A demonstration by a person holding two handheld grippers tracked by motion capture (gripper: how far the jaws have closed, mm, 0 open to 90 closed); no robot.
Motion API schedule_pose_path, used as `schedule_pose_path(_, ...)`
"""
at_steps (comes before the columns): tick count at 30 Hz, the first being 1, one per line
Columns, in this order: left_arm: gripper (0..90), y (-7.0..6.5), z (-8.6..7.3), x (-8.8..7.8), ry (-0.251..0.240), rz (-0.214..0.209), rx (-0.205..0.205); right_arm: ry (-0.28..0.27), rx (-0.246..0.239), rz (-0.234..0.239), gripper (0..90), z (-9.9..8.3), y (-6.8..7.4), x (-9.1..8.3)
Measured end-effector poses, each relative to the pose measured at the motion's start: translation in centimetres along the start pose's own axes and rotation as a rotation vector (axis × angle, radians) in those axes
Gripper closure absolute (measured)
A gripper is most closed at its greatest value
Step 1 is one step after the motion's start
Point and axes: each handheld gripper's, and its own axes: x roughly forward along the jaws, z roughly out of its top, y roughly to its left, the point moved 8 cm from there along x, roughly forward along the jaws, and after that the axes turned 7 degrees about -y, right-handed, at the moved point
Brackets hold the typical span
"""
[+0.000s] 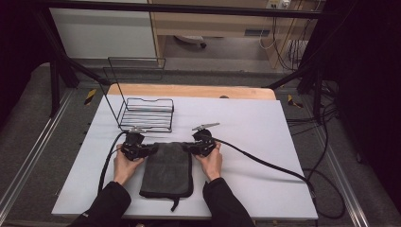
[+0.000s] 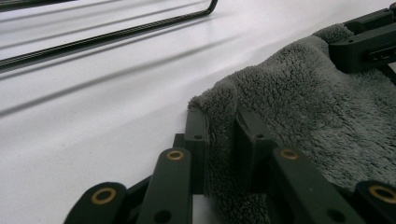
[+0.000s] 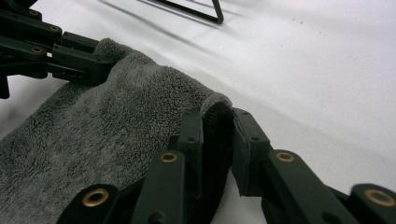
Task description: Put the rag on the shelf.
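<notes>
A dark grey fluffy towel (image 1: 168, 170) lies folded on the white table (image 1: 246, 123), its long side running toward the person. My left gripper (image 1: 153, 148) pinches the towel's far left corner; in the left gripper view the pile (image 2: 303, 107) is squeezed between the jaws of that gripper (image 2: 222, 123). My right gripper (image 1: 187, 148) is at the far right corner. In the right gripper view the towel's folded edge (image 3: 107, 121) sits clamped between the jaws of this gripper (image 3: 217, 123). Both grippers point inward at each other, low on the table.
A black wire rack (image 1: 146, 113) stands just beyond the left gripper, with its tall frame at the back. A wooden board (image 1: 189, 91) edges the table's far side. A thick black cable (image 1: 265, 163) trails right across the table from the right gripper.
</notes>
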Motion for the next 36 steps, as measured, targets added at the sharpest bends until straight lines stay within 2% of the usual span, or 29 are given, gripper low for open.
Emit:
schedule_pose_path(5,78.0,0.0,0.1,-0.1,-0.007,-0.004,-0.009,-0.003,0.004,0.007,79.5,0.2,0.1,-0.2)
schedule_pose_path(9,79.2,0.2,0.2,-0.4,-0.027,-0.024,-0.050,-0.009,0.003,0.008,79.7,0.3,0.2,-0.4)
schedule_pose_path(12,79.7,0.2,0.4,-0.9,-0.055,-0.042,-0.064,-0.041,-0.003,0.016,79.7,0.8,0.6,-1.0)
schedule_pose_path(15,79.8,0.0,0.9,-1.5,-0.092,-0.049,-0.055,-0.065,-0.016,0.021,79.7,1.2,1.0,-1.6)
schedule_pose_path(29,79.9,-1.1,2.2,-4.5,-0.208,-0.075,-0.028,-0.180,-0.041,0.068,79.5,2.7,3.1,-4.6)
schedule_pose_path(36,79.9,-1.6,2.8,-5.6,-0.254,-0.086,-0.016,-0.228,-0.054,0.080,79.6,3.4,3.8,-5.9)
